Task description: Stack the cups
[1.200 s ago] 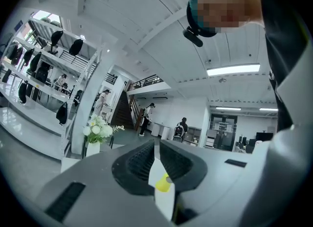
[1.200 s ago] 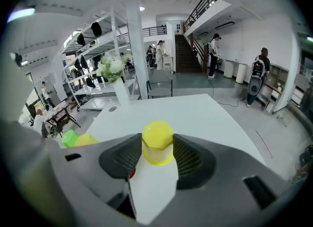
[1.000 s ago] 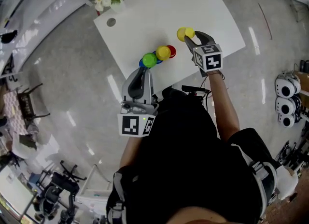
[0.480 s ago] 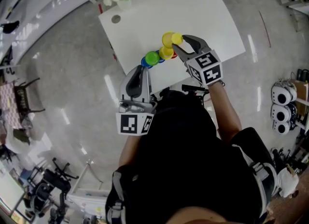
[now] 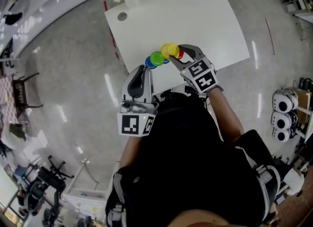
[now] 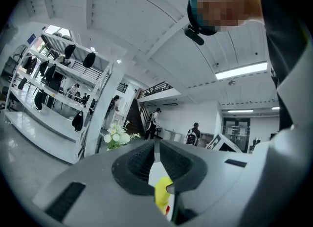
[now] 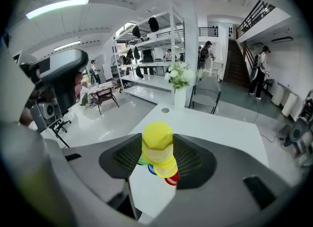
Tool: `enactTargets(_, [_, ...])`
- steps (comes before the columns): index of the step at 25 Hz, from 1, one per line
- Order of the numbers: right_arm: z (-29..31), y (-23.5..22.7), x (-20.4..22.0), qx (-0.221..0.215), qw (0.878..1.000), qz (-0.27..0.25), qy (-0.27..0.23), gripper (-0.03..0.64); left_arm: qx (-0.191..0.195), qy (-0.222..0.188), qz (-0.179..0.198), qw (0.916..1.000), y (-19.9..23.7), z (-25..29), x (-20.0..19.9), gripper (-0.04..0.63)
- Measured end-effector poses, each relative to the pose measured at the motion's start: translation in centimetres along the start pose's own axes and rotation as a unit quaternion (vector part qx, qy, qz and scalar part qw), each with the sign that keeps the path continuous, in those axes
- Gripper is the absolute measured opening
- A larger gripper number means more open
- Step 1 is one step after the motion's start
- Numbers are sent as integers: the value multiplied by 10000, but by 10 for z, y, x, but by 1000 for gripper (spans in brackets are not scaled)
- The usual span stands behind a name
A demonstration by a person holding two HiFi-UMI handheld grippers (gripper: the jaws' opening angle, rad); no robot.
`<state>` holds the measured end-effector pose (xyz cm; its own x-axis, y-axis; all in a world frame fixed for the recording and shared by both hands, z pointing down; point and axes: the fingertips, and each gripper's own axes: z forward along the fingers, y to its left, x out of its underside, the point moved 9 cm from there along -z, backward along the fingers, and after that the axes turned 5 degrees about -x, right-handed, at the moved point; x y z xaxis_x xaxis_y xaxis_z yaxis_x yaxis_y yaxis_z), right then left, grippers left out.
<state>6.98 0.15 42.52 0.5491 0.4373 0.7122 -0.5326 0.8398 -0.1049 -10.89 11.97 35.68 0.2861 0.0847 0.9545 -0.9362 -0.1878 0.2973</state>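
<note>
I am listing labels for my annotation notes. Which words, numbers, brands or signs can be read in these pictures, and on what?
No readable text in any view.
Left marker cube, right marker cube: black-and-white square patterns, no letters.
Cups: plain, no print.
Doorway: anything printed is too small to read.

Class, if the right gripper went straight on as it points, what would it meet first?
Probably the lower yellow cup, beneath the held yellow cup; depth is hard to judge.
</note>
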Motion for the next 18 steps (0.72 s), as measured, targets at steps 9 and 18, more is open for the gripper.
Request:
enactTargets(9, [8, 5, 2, -109, 9996, -49, 252, 216, 11, 25, 1, 10000, 3, 3, 1, 51])
enactTargets(18, [14, 7, 3, -136, 9993, -99, 322, 216, -3, 42, 5, 10000, 4, 1, 1, 51])
